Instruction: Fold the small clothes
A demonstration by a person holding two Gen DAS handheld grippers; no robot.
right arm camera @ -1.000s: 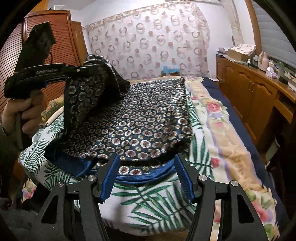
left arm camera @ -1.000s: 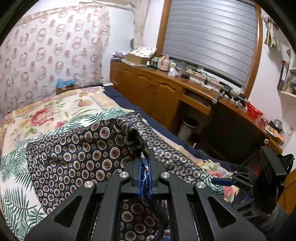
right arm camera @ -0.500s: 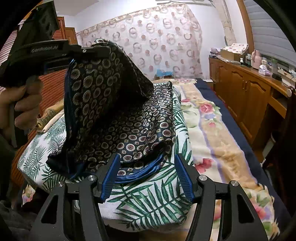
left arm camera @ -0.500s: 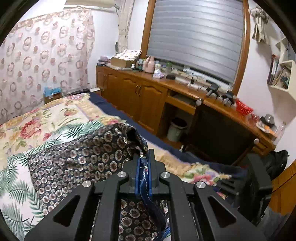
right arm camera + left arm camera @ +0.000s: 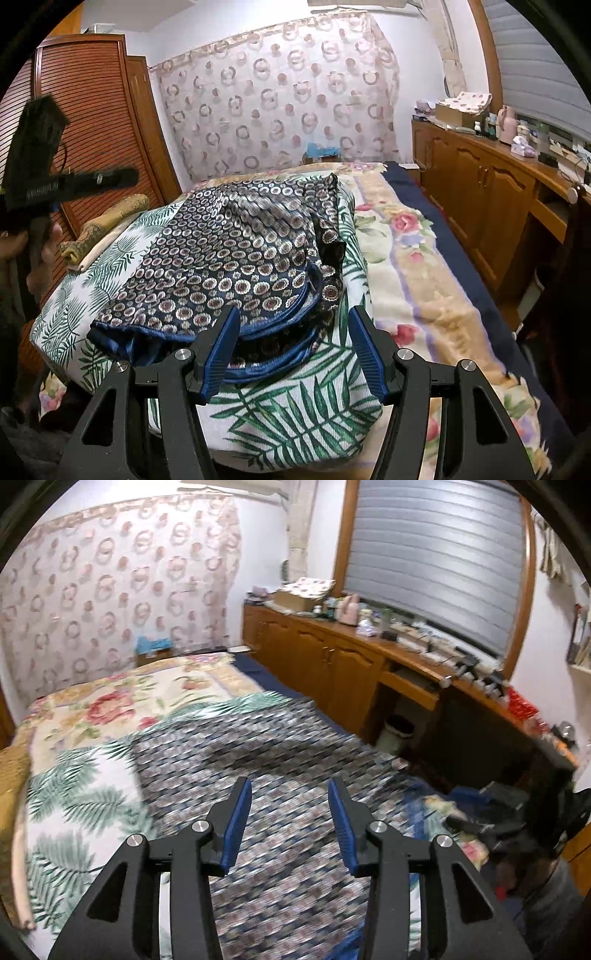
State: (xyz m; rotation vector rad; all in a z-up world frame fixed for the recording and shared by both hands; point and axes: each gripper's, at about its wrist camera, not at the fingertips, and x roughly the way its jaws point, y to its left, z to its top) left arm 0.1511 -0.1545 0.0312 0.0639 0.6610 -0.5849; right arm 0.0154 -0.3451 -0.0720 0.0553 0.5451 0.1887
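Note:
A navy garment with round medallion print (image 5: 236, 258) lies folded over on a palm-leaf cushion (image 5: 295, 417) on the bed; its blue hem faces me. It shows blurred in the left wrist view (image 5: 280, 812). My left gripper (image 5: 290, 823) is open and empty above the garment; in the right wrist view it (image 5: 122, 177) is held up at the far left, clear of the cloth. My right gripper (image 5: 295, 354) is open and empty at the hem's near edge, and it (image 5: 465, 821) shows blurred at the right in the left wrist view.
A floral bedspread (image 5: 413, 251) covers the bed. A wooden cabinet run (image 5: 491, 192) with clutter stands along the right. A louvred wardrobe (image 5: 85, 122) stands at the left. A rolled cloth (image 5: 107, 225) lies beside the cushion. A bin (image 5: 399, 731) sits under the desk.
My left gripper has opened and let go of the garment's raised corner. The cloth has dropped flat onto itself, folded over. The right gripper has stayed open near the hem.

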